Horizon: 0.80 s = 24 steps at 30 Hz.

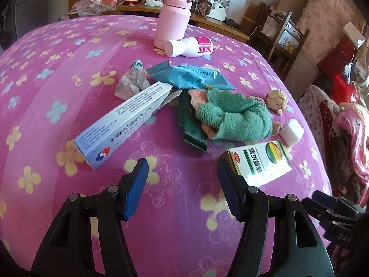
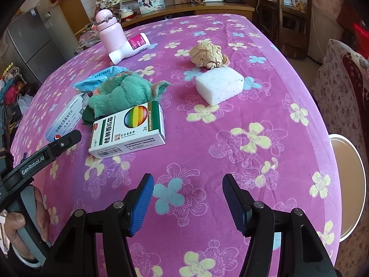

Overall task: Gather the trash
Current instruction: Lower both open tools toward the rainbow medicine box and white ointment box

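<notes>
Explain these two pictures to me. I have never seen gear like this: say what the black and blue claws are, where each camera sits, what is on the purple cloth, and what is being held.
A person holds two handheld grippers; each carries a camera looking along its blue fingers. One picture comes from the left gripper, the other from the right gripper. Both stand open, holding nothing. On the flowered cloth lie a green-striped medicine box, a long white-blue box, a green towel, a teal wrapper, a white foam block, crumpled paper, a tipped white bottle and an upright pink flask.
</notes>
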Motion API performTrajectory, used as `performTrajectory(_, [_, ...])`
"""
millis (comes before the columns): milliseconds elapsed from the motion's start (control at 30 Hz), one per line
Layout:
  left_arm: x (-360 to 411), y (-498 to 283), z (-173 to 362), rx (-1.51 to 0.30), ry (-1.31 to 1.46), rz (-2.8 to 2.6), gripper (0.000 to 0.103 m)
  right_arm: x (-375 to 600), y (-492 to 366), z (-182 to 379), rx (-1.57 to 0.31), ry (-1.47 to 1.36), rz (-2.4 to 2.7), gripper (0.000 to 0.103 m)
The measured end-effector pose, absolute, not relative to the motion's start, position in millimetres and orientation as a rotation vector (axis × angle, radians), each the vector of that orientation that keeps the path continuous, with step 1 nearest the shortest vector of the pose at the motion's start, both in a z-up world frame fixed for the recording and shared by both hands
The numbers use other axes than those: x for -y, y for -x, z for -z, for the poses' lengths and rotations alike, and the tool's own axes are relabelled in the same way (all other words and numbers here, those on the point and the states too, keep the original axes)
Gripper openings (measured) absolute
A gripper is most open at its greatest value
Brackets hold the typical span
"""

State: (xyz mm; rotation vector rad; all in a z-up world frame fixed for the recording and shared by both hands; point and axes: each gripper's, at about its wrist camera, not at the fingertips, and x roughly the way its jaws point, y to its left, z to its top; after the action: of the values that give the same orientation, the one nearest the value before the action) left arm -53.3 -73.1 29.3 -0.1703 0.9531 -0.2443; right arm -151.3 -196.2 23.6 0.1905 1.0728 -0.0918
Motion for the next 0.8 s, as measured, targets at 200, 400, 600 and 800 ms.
performTrajectory(200, [80, 49, -23, -0.968, 0.160, 0.241, 0.061, 207, 153, -23, -1.072, -0.213, 0.111, 0.060])
performTrajectory(400, [96, 55, -19, -0.977, 0.114, 0.282, 0.061, 216, 157, -26, -1.066, -0.226, 0.131, 0.060])
performTrajectory(600, [109, 65, -20, -0.987, 0.110, 0.340, 0.061, 226, 162, -30, -1.054, -0.243, 0.150, 0.060])
performTrajectory(800, [135, 85, -21, -0.986, 0.060, 0.428, 0.061, 243, 170, -37, -1.034, -0.272, 0.190, 0.060])
